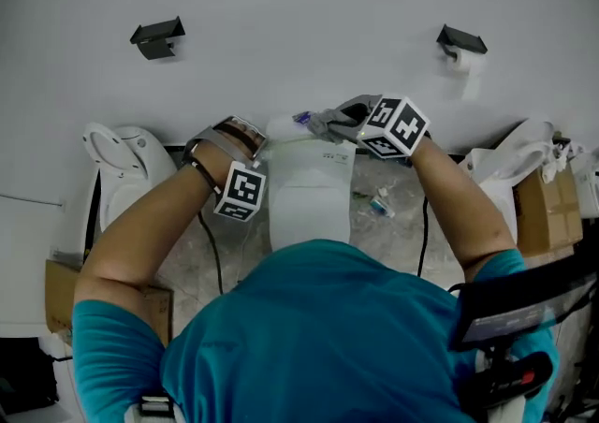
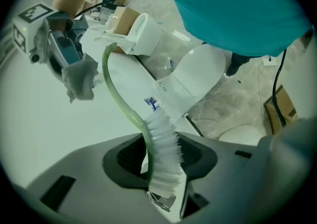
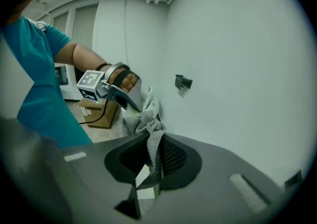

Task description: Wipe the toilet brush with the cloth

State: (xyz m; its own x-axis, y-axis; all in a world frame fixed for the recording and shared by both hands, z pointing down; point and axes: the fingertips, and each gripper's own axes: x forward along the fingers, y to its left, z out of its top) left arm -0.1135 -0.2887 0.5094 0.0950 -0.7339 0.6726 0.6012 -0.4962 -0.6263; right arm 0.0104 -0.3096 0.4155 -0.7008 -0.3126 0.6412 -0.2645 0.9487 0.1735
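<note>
I'm working over the middle toilet (image 1: 309, 196), with both tools up at its back edge where the tank meets the wall. My left gripper (image 2: 166, 193) is partly closed, its jaws clamped on the white bristle head of the toilet brush (image 2: 164, 148). The brush's curved pale green handle (image 2: 115, 89) sweeps up and away from the jaws, above the toilet's lid and across the white wall. My right gripper (image 3: 146, 188) is pinched down on the grey knitted cloth (image 3: 151, 141). A strip of it is trapped between the jaws, and the rest bunches loosely beyond the tips. From the left gripper view, that cloth hangs in a ragged wad under the right gripper, off to the side of the handle's upper end and not touching it. From the head view, the two grippers face each other over the tank, the left at the toilet's left rear corner and the right at its right rear corner. The cloth points toward the brush. I can't tell from there whether cloth and bristles meet.
</note>
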